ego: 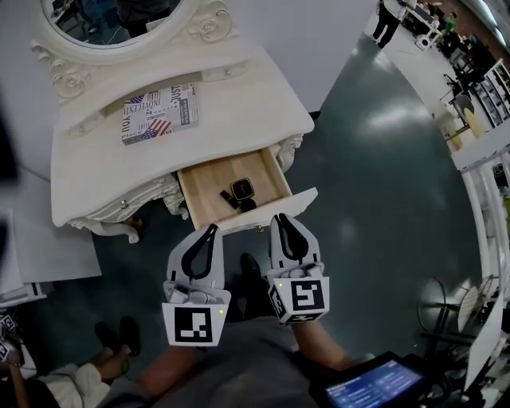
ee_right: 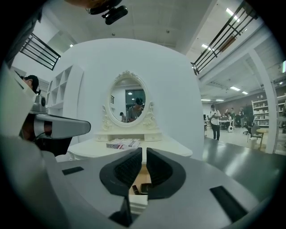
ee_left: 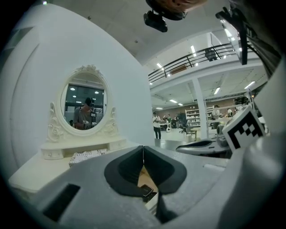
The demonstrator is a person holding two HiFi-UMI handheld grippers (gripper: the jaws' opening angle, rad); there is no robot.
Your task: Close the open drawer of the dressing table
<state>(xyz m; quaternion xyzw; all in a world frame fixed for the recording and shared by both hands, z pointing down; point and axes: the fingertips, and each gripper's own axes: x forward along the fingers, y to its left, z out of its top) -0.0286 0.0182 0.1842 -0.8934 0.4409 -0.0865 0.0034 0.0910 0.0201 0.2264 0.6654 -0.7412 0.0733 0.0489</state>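
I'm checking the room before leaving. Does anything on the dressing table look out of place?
Yes: the dressing table's drawer stands pulled out, with small dark items lying loose inside. Nothing else looks odd.

Cream dressing table (ego: 247, 111) — a flag-printed box (ego: 159, 114) lies flat on its top.

The table (ego: 239, 103) fills the upper left of the head view, with the mirror (ego: 111, 20) at its back edge, against the top of the frame. A flat box (ego: 159, 114) lies on the table top. The drawer (ego: 199, 195) juts from the table's front toward frame centre; in it a small square case (ego: 242, 190) lies just right of a short stick (ego: 229, 199). Just below the drawer's front are the left gripper (ego: 210, 229) and, to its right, the right gripper (ego: 280, 217).
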